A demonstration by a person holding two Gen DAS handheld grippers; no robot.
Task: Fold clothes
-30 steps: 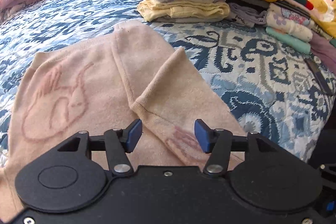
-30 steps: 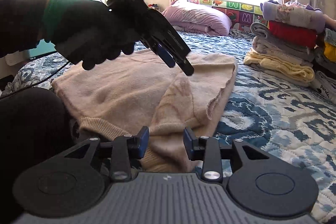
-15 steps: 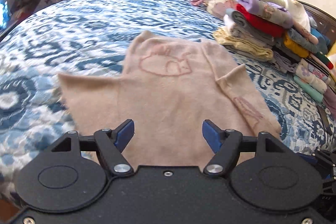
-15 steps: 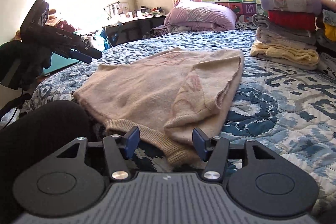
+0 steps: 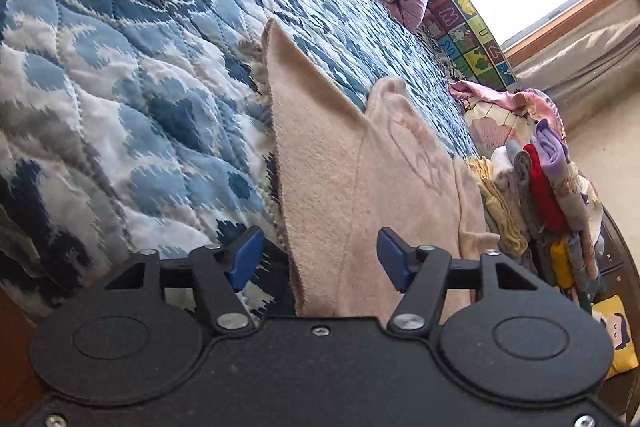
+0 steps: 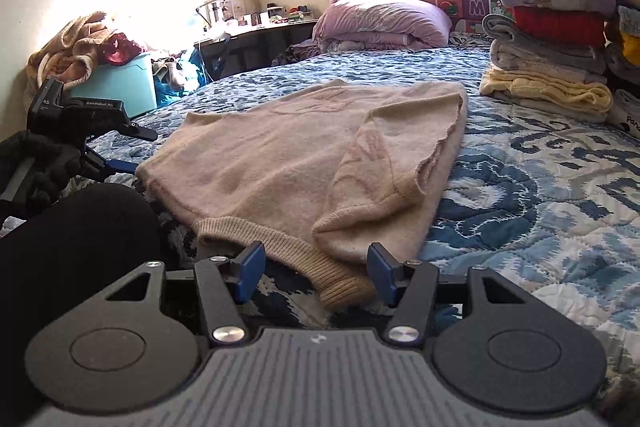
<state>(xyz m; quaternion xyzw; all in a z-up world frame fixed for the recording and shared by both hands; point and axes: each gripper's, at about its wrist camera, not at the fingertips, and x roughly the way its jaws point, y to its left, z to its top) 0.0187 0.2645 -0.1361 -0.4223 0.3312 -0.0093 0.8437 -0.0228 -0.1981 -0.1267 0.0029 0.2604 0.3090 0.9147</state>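
The left gripper (image 5: 318,259) had its jaws apart, having just been closing, and the edge of the one beige sweater (image 5: 360,187) ran up between the two blue pads (image 5: 244,257) without either pad pressing on it. Seen from the right wrist, that gripper sat at the sweater's far left side in one black-gloved hand (image 6: 38,163), its fingertips just beside the cloth's edge.

The right gripper (image 6: 314,273) also stood with jaws apart, gripping nothing. The ribbed hem (image 6: 304,259) of the sweater lay between and just beyond its two pads, touching neither as far as could be seen. Past the hem, one sleeve (image 6: 368,187) lay folded back over the sweater's body.

The sweater lay flat on the bed (image 6: 540,187), on a blue and white patterned quilt. Farther beyond the right jaws and off to their right stood one pile of folded clothes (image 6: 548,39), with a yellow piece at the bottom and red and purple ones near the top. Straight ahead, at the bed's far end, sat one lilac bundle of bedding (image 6: 384,23). To the far left, past the bed, one turquoise box (image 6: 120,87) held a heap of loose cloth.
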